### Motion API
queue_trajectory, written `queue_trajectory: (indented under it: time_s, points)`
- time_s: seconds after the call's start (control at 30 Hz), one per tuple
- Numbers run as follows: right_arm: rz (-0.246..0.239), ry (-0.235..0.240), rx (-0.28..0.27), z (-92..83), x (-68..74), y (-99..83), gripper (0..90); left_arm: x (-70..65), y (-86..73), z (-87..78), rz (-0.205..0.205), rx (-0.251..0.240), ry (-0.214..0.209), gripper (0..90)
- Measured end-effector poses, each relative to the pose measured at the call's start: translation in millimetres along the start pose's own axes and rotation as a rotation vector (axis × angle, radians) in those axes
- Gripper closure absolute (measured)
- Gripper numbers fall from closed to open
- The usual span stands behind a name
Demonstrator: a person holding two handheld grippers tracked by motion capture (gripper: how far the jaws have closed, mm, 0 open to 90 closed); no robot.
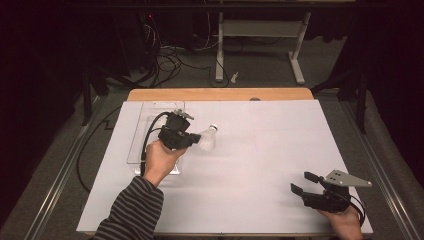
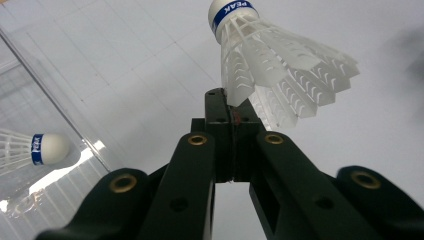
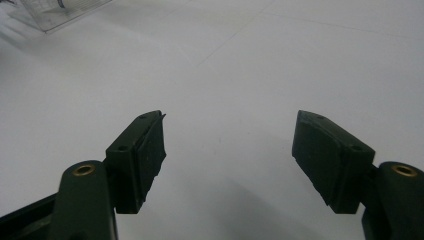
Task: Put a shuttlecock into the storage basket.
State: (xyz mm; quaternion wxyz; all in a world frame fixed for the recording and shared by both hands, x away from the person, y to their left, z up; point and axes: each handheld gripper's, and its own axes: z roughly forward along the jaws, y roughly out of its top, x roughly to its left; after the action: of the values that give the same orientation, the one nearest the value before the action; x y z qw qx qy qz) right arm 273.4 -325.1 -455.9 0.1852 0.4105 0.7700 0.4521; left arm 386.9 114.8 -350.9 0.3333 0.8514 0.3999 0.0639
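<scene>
— Above the left half of the table point(image 1: 280, 150), just right of the clear tray point(image 1: 137, 125), your left gripper point(image 1: 196, 140) carries a white shuttlecock point(image 1: 209, 138). Why pinch it by the skirt?

— Look along the left gripper view: your jaws are pressed fully together on the edge of one feather panel of the shuttlecock point(image 2: 272, 70), with its cork nose and blue band pointing away from you. The skirt is thin enough for closed pads to bite, while the round cork would likely slip out.

— And the second shuttlecock point(image 2: 35, 148)?

— It lies on its side inside the tray point(image 2: 45, 90), seen through the clear wall at the left of that view. I judge you are either lifting this one out or bringing it in to join it; I cannot tell which.

— What about your right gripper point(image 1: 301, 183)?

— It sits at the near right corner, well apart from the work, jaws spread wide with nothing between them, hovering over bare white table point(image 3: 250, 60). You seem to be parking it there so it stays clear of the left hand point(image 1: 161, 161).
</scene>
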Motion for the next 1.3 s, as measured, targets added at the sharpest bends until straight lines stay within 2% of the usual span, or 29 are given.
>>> queue_trajectory:
  time_s: [1.3]
  points:
    - [0.001,-0.001,0.0,0.4,-0.2,0.0,29.9,26.8,-21.8,-29.3,-0.068,-0.036,0.051,89.8]
